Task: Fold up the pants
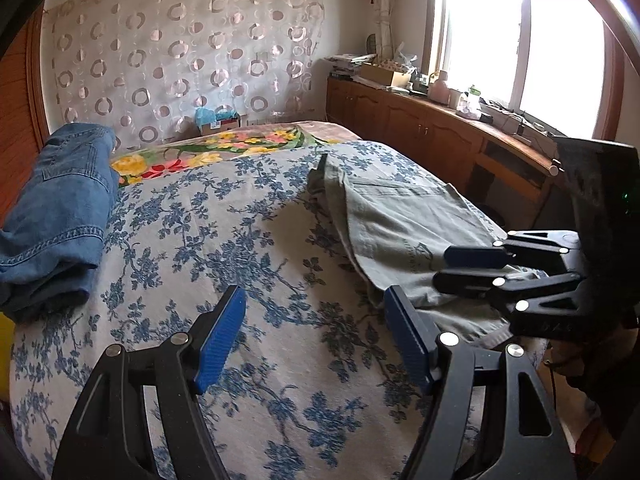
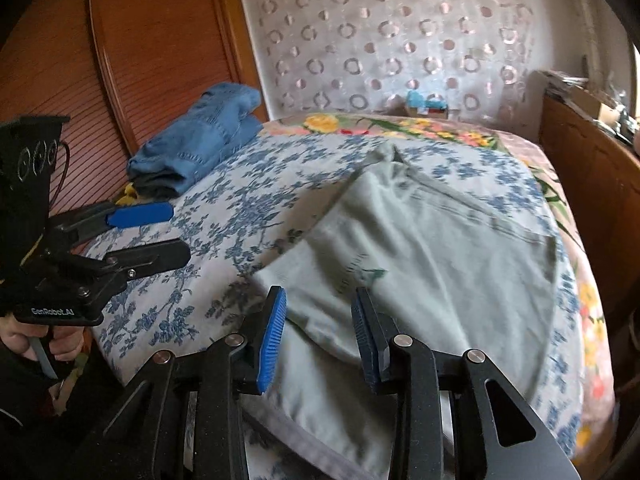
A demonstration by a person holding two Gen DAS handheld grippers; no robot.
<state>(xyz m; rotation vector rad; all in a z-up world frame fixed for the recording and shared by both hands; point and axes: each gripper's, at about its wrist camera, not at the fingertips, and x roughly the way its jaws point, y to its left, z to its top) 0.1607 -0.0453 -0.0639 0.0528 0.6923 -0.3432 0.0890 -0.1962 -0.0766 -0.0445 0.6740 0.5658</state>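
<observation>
Floral bedspread below — both tongs, left and right, angled downward, unclenched, empty, over grey-green pants.

A bed covered by a blue-flowered sheet fills the centre. Behind it, a circle-patterned curtain is hung. At upper right, a bright window is seen above cluttered wooden cabinets. A slatted wooden door stands at upper left.
</observation>
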